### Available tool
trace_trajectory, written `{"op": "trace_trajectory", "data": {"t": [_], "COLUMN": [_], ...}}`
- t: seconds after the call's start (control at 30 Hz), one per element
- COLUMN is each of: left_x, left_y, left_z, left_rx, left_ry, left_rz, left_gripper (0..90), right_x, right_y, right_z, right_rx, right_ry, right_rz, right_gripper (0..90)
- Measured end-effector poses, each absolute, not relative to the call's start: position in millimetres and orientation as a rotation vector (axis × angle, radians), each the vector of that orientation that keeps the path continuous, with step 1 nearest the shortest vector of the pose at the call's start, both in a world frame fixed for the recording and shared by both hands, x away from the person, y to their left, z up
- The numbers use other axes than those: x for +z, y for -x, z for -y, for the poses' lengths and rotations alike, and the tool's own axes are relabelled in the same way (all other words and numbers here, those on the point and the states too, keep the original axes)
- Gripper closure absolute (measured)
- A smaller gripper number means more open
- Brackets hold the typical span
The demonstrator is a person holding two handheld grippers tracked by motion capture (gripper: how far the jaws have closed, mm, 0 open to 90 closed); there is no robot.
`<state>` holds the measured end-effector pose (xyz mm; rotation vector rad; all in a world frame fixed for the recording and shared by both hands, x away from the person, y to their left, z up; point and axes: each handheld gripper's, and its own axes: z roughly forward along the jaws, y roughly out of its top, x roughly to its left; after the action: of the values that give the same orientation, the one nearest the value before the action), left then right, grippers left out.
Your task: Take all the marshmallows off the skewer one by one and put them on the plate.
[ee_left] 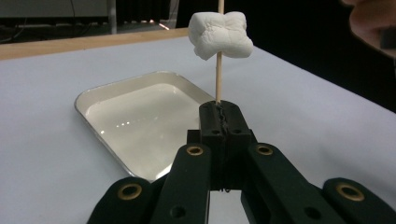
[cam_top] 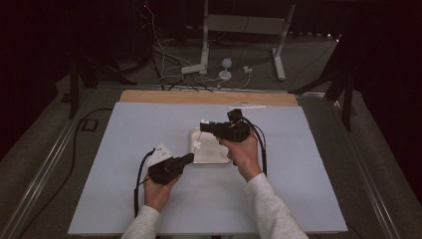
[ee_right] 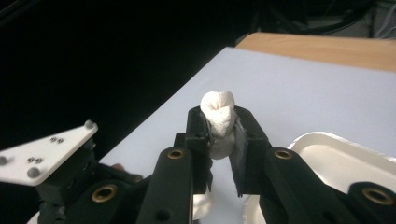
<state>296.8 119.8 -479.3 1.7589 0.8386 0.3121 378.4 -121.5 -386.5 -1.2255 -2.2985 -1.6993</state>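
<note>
Nearest in the left gripper view, left claw (ee_left: 220,122) clamped on a wooden skewer (ee_left: 217,77), top cut off above the marshmallow (ee_left: 220,35). Beyond, over the white tray (cam_top: 211,158) on the tabletop (cam_top: 124,134), right claw (ee_right: 223,133) pinching that marshmallow, skewer hidden there.

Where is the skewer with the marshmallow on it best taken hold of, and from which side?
Take the skewer at its bare lower end, below the marshmallow, coming in from underneath. The stick stands upright and the marshmallow sits high on it, so the bottom is free. The left tool holds it just so, jaws shut on the base beside the white tray.
</note>
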Motion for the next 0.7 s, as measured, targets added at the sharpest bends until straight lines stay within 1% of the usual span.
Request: {"op": "trace_trajectory", "data": {"t": [0.1, 0.13, 0.2, 0.3, 0.37, 0.5, 0.7], "left_x": [-480.2, -487.2, -489.5, -487.1, -486.6, -485.5, -485.0], "left_y": [-296.3, -297.3, -298.6, -300.7, -300.8, -301.4, -302.3], "left_z": [-117.0, -116.6, -117.8, -121.3, -121.6, -124.5, -127.7], "left_rx": [0.333, 0.333, 0.319, 0.299, 0.294, 0.266, 0.258], "left_ry": [-1.792, -1.827, -1.817, -1.773, -1.768, -1.734, -1.717], "left_rz": [-0.843, -0.866, -0.883, -0.893, -0.894, -0.9, -0.906], "left_gripper": [90.0, 90.0, 90.0, 90.0, 90.0, 90.0, 90.0], "right_x": [-377.1, -373.4, -364.4, -358.4, -359.6, -375.6, -390.5], "right_y": [-379.7, -380.9, -382.7, -381.5, -381.0, -382.6, -386.5], "right_z": [131.9, 137.8, 149.4, 156.4, 156.8, 156.5, 155.9], "right_rx": [-1.755, -1.796, -1.842, -1.807, -1.783, -1.721, -1.683], "right_ry": [1.259, 1.275, 1.295, 1.277, 1.278, 1.289, 1.311], "right_rz": [2.3, 2.256, 2.216, 2.3, 2.325, 2.359, 2.367], "right_gripper": [79.9, 80.1, 80.1, 79.8, 79.7, 79.1, 78.4]}}
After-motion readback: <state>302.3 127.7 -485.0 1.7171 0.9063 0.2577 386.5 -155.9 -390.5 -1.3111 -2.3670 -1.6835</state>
